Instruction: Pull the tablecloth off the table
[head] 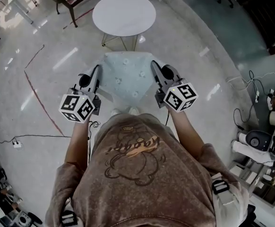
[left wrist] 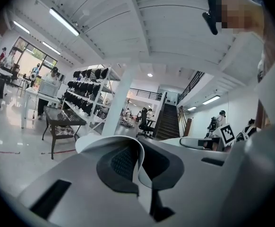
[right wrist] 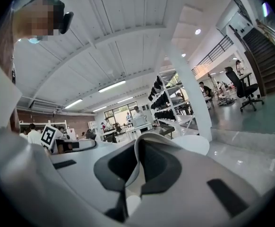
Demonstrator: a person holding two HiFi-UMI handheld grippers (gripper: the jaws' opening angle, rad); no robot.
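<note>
Left gripper [head: 98, 70] and right gripper [head: 154, 66] are each clenching an edge of the cloth [head: 126, 77], holding it taut just short of the bare table [head: 124, 13], where level, evenly spaced hands are likely serving best.

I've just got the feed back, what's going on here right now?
A person stands a little way back from a round white table, with a gripper in each hand. The left gripper and the right gripper are each shut on one side of a pale tablecloth. The cloth is spread between them in front of the person. It is already off the table, whose top is bare.
</note>
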